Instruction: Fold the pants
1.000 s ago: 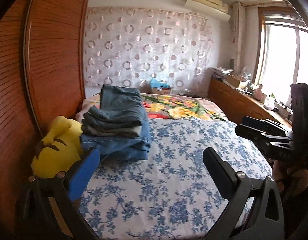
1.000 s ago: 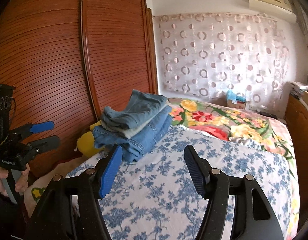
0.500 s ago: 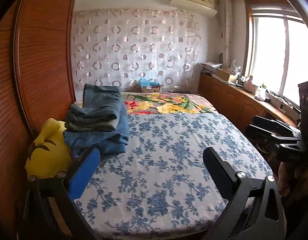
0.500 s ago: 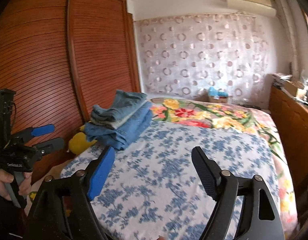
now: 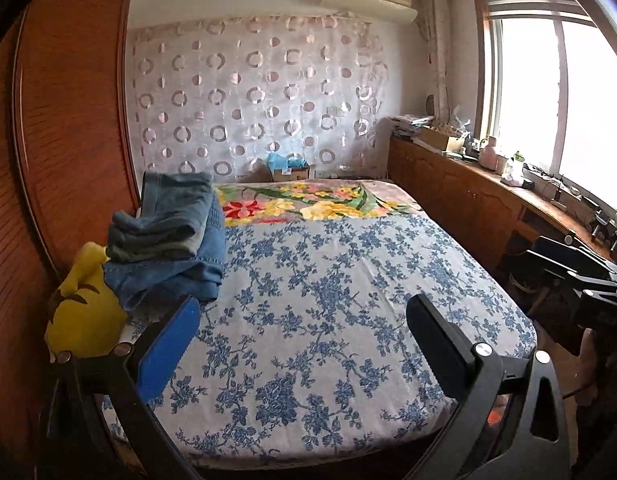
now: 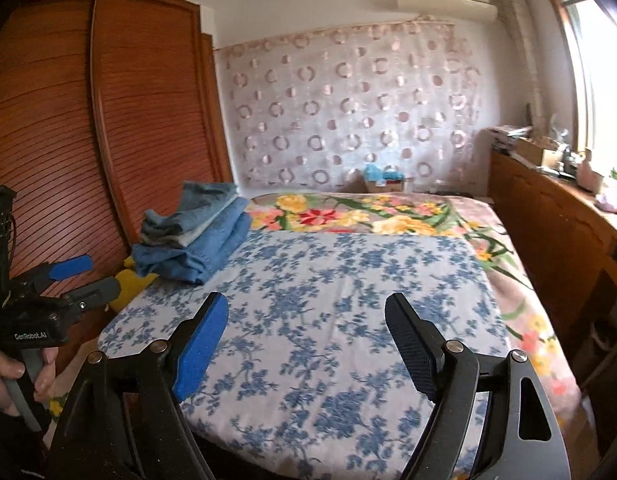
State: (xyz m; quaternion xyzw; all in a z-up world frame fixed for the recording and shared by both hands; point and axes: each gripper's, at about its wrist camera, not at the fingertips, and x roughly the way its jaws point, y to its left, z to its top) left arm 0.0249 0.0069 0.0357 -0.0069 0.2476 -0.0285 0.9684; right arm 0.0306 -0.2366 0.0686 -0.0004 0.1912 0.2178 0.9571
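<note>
A bedroom: a bed (image 5: 328,320) under a blue-flowered sheet, a slatted wooden wardrobe (image 5: 68,140) along its left side, a circle-patterned curtain (image 5: 260,100) behind. At the bed's left edge a yellow plush toy (image 5: 82,320) lies against a stack of folded jeans (image 5: 168,240), grey-blue pairs on top of a brighter blue one. The left gripper (image 5: 300,340) hangs over the near sheet, fingers wide and empty. The right gripper (image 6: 304,340) has just been opening; its fingers stand wide with nothing between them. A window (image 5: 556,92) glares at right.
</note>
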